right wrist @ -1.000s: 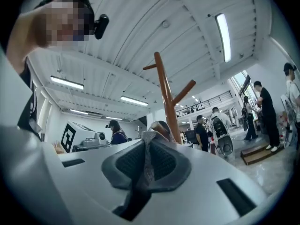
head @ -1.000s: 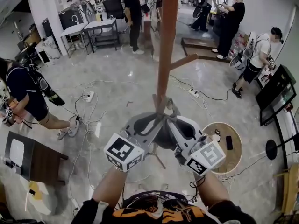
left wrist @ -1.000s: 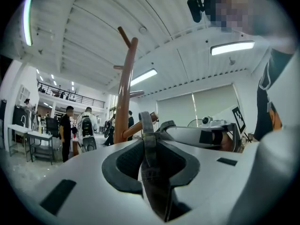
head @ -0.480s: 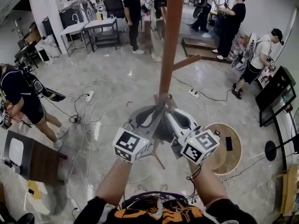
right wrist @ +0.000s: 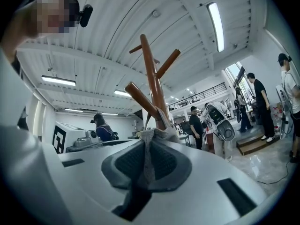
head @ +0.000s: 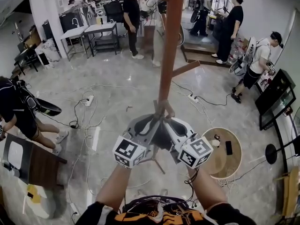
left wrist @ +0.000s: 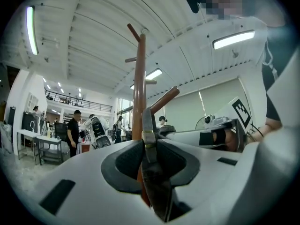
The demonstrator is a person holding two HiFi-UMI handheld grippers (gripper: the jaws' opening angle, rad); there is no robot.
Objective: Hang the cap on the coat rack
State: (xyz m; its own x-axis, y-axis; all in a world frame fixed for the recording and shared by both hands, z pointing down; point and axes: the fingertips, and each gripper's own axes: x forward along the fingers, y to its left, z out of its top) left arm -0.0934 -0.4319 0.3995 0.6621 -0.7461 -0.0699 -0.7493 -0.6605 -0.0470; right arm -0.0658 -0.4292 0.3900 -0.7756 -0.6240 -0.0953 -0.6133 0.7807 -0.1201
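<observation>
Bright, even indoor light comes from ceiling strip lights [right wrist: 215, 25], and the glossy floor [head: 117, 97] shows pale glare. Both gripper views bend strongly, with black corners. The left gripper [left wrist: 149, 142] looks soft up close.

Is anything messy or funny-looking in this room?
Yes. Loose cables snake across the floor near the coat rack, and someone could trip on them. Nothing looks spilled or broken.

glossy grey floor [head: 123, 81], white ceiling [left wrist: 93, 32]
</observation>
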